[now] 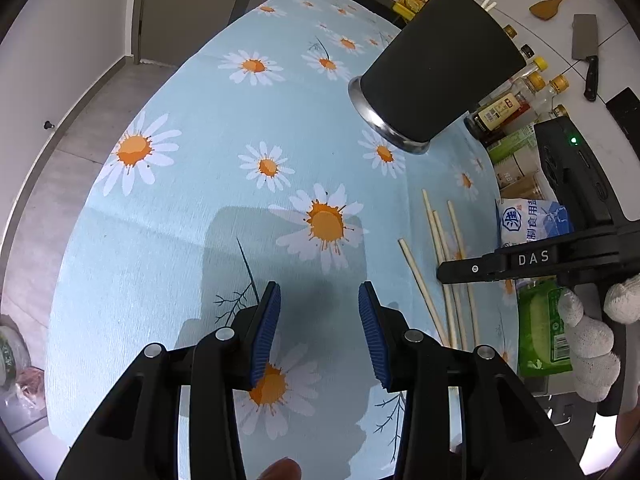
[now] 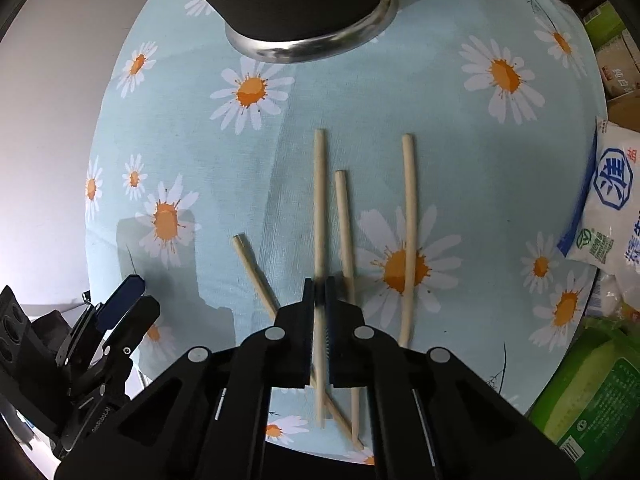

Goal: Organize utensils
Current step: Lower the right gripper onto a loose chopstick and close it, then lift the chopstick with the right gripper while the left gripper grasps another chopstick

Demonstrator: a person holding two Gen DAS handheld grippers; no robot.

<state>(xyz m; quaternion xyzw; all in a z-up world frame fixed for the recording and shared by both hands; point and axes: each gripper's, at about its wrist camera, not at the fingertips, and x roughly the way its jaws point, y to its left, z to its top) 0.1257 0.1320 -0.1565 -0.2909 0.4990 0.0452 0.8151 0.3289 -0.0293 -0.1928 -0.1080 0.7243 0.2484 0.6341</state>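
Chopsticks (image 2: 408, 236) lie on the flowery table (image 2: 460, 128) near the dark holder (image 2: 304, 4). Right gripper (image 2: 319, 292) pinches one chopstick (image 2: 319, 200). Left gripper (image 1: 319, 300) stands spread, holding nothing. That thin stick could slip or tilt when lifted, nudging its neighbours.

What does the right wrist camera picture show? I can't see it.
The right hand-held gripper is shut on one wooden chopstick, with three more chopsticks lying beside it on a daisy tablecloth. A black utensil holder stands behind.
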